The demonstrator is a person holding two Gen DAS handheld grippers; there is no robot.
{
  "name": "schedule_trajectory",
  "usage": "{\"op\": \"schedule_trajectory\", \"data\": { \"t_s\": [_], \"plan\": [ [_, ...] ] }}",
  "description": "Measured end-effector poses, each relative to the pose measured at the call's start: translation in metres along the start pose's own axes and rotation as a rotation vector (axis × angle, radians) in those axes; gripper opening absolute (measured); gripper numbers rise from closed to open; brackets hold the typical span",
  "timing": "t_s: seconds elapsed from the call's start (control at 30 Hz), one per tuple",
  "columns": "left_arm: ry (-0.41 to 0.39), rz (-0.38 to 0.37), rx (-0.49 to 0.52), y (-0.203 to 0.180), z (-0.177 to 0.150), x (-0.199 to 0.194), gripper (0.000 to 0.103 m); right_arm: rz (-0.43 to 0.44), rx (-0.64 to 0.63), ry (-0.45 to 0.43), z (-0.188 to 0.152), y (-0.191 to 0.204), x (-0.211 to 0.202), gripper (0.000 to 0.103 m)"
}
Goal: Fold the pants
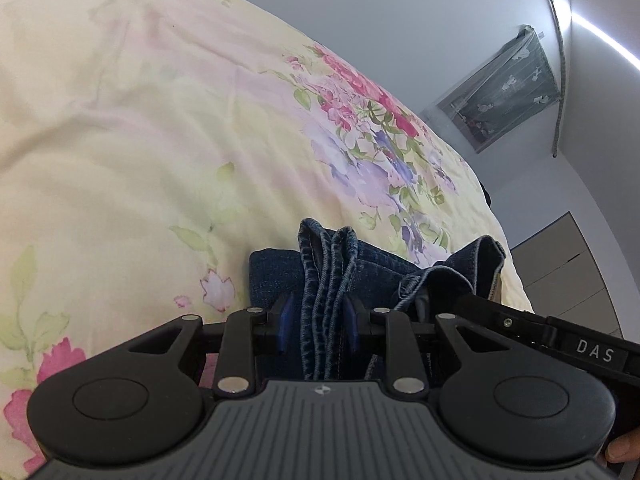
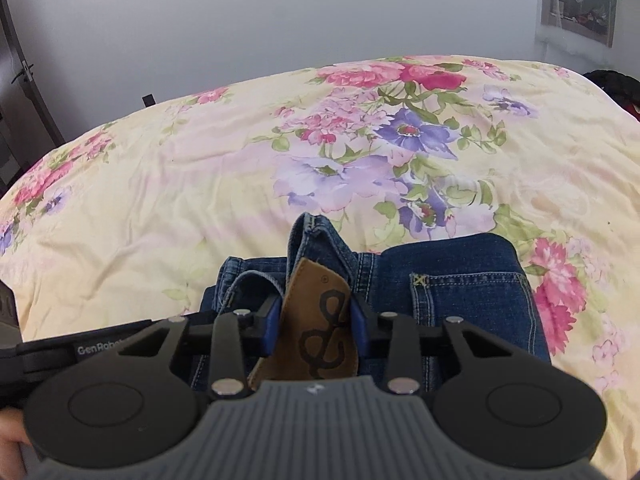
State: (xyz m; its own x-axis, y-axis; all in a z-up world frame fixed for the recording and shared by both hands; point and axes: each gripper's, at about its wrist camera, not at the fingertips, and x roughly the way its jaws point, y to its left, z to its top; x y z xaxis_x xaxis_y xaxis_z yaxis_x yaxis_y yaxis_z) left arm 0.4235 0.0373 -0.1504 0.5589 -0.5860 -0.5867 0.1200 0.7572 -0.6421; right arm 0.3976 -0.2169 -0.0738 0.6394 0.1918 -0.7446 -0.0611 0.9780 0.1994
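The pants are dark blue jeans (image 1: 372, 264) lying bunched on a floral bedspread (image 1: 140, 140). My left gripper (image 1: 320, 320) is shut on several stacked denim hem edges that stand up between its blue pads. In the right wrist view the jeans (image 2: 460, 296) lie partly folded, back pocket up. My right gripper (image 2: 314, 314) is shut on the waistband at the brown leather label (image 2: 320, 320). The other gripper's black body shows at the right edge of the left view (image 1: 560, 340) and at the left edge of the right view (image 2: 80, 348).
The yellow bedspread (image 2: 200, 184) with pink and purple flowers spreads far ahead and to both sides. A grey wall lies beyond it. A window (image 1: 504, 92) and a cabinet (image 1: 568, 276) are at the right. A dark object (image 2: 616, 84) sits at the bed's far right.
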Motion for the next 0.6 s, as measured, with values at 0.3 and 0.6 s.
{"op": "schedule_trajectory", "data": {
  "t_s": [0.3,0.6],
  "plan": [
    [-0.044,0.03,0.12,-0.021,-0.013,0.001,0.018,0.081,0.021,-0.003,-0.004,-0.013,0.003,0.033],
    [-0.113,0.027,0.081,-0.049,-0.021,-0.058,0.014,0.199,-0.079,-0.073,-0.002,0.012,-0.03,0.033]
  ]
}}
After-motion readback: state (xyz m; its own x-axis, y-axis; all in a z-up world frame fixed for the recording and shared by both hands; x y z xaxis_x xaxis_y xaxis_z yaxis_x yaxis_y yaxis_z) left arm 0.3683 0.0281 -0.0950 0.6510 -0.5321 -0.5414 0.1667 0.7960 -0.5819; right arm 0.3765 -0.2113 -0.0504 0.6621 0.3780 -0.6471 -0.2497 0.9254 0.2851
